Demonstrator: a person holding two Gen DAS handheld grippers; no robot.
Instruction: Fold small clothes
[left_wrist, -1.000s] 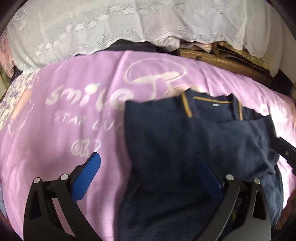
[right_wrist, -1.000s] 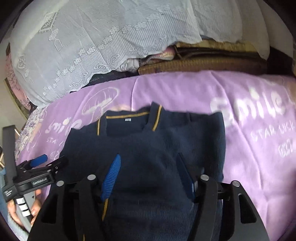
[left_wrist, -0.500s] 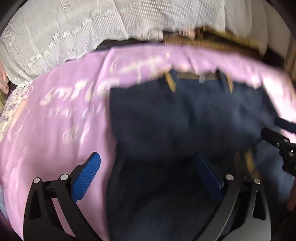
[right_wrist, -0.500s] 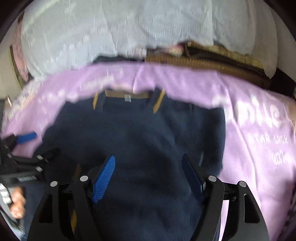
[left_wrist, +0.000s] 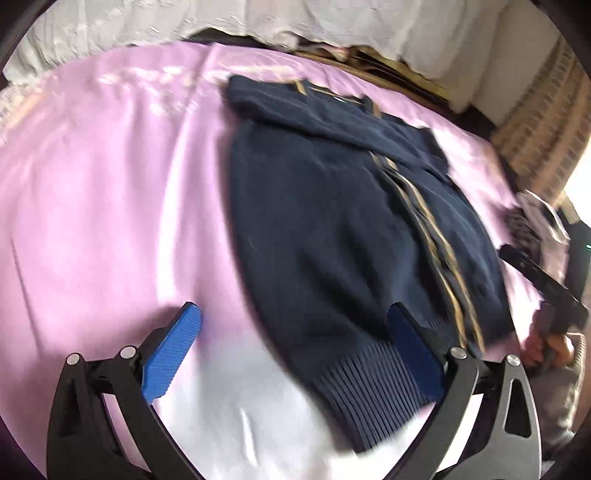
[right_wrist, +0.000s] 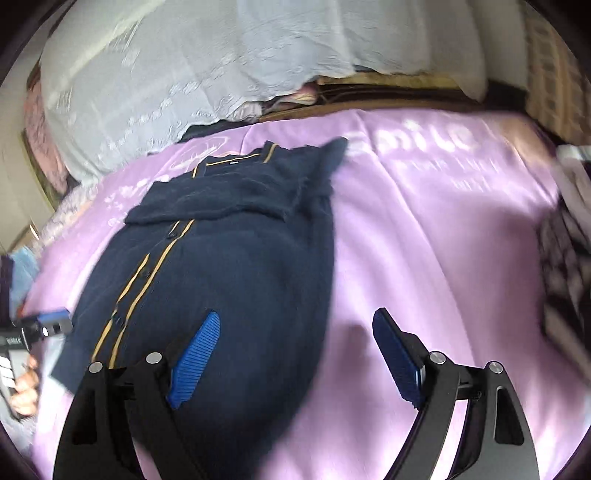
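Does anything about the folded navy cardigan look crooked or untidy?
Yes. The navy cardigan lies at a slant on the pink blanket. The sleeve folded across its chest looks rumpled, with its edge running unevenly, and one corner sticks out beside the collar.

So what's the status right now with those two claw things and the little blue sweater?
Left gripper open, empty. Right gripper open, jaws just widened, nothing between them. Navy cardigan flat on purple blanket, sleeves folded in. Nothing in the way.

We see a lilac printed blanket (right_wrist: 424, 229) covering the bed. Far behind it hangs white lace cloth (right_wrist: 177, 74); daylight enters at right.
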